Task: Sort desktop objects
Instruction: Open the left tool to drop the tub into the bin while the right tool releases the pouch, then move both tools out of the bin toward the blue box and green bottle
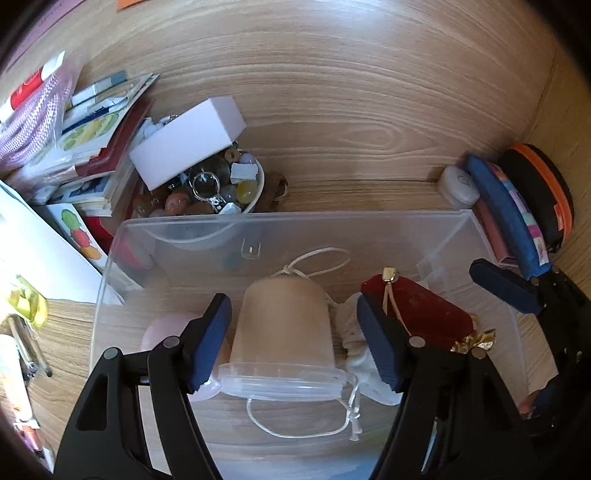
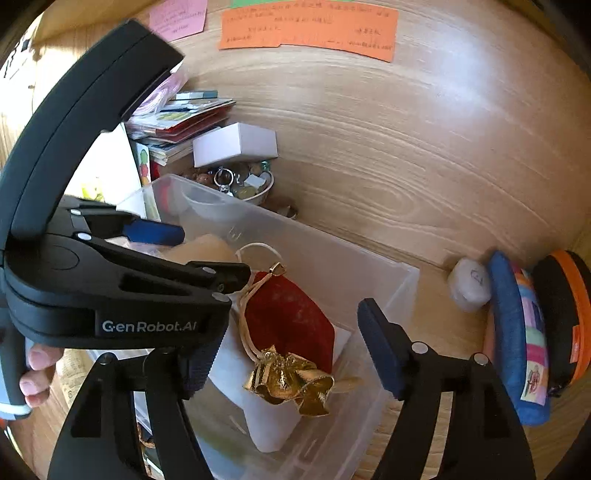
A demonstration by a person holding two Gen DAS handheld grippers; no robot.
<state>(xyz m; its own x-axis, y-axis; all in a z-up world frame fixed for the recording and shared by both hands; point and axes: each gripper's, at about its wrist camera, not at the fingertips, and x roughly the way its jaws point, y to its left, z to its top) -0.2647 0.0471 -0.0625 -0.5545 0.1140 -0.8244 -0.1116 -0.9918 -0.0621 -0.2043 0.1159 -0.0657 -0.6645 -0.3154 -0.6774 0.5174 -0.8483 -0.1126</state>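
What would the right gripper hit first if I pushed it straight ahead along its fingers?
Most likely the red pouch with the gold bells, lying in the clear plastic box directly between the open fingers of the right gripper. Depth is hard to judge, so the bells may come first.

A light wood-grain tabletop (image 1: 332, 92) fills both views, meeting a wooden side panel (image 1: 565, 110) at the right edge, with soft glare toward the upper right and paper notes (image 2: 306, 27) along the top.
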